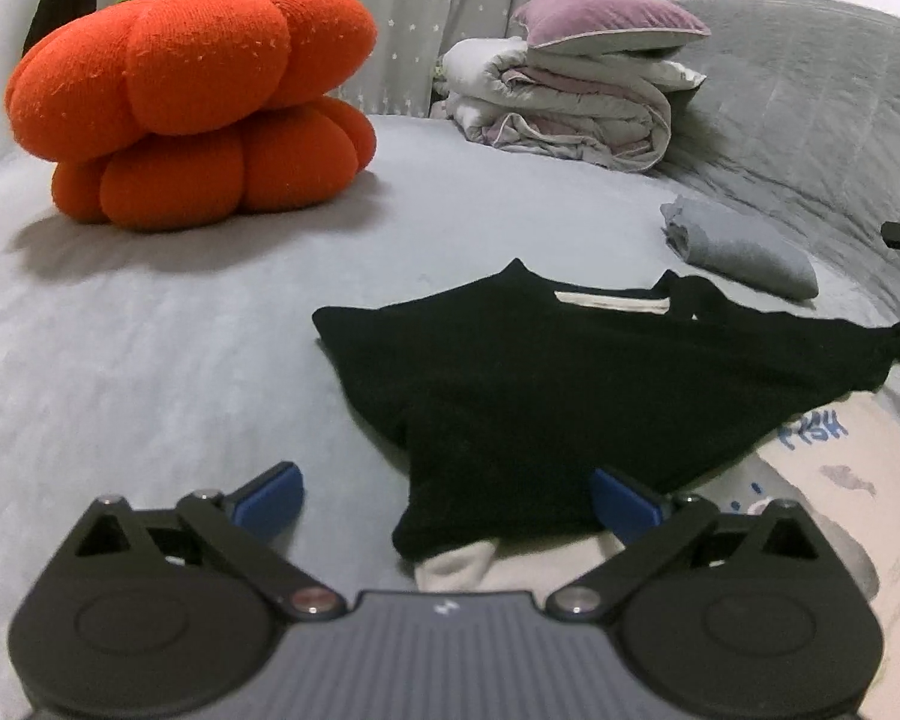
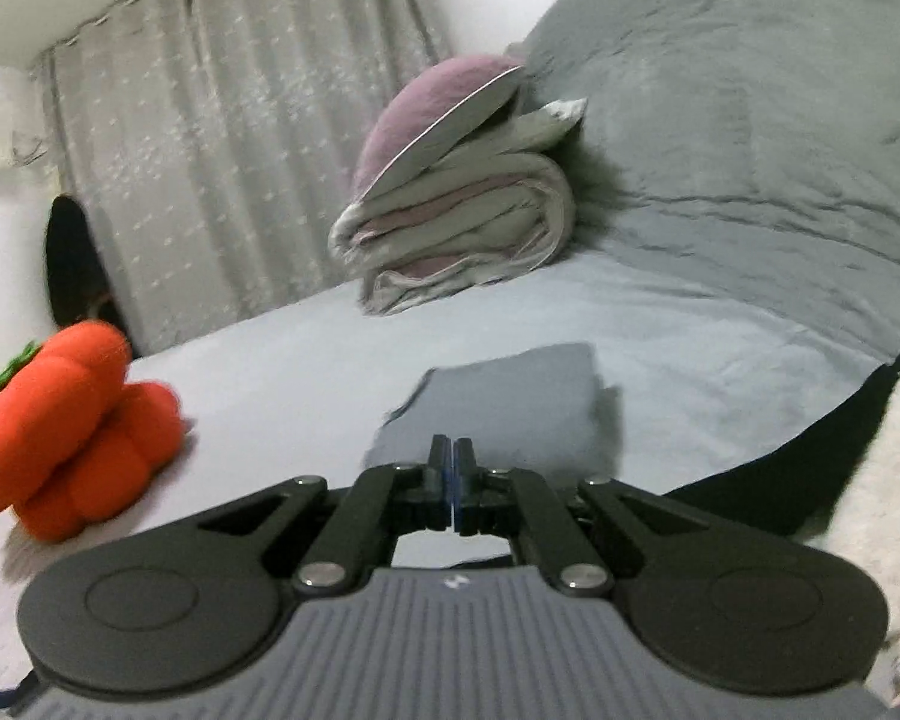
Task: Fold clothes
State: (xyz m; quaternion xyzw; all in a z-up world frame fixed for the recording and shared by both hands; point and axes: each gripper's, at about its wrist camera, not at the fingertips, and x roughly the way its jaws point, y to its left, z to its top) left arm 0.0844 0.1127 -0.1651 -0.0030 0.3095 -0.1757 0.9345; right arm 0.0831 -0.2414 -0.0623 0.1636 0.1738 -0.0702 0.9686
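The left gripper has its blue-padded fingers spread wide with nothing pinched between them. The near corner of a black garment reaches in between the two fingers and lies against the inner side of the right one. The garment is partly folded and lies flat on the grey bed sheet, ahead of the fingers and a little to their right, with a white label at its far edge. A white cloth pokes out from under its near corner, close in front of the gripper body. A small folded grey garment lies farther ahead to the right. An orange pumpkin cushion sits well ahead to the left, and a stack of bedding topped by a purple pillow is far ahead.

The right gripper has its fingers pressed together and empty. The folded grey garment lies on the sheet just beyond their tips. The black garment's edge shows to the right of the fingers
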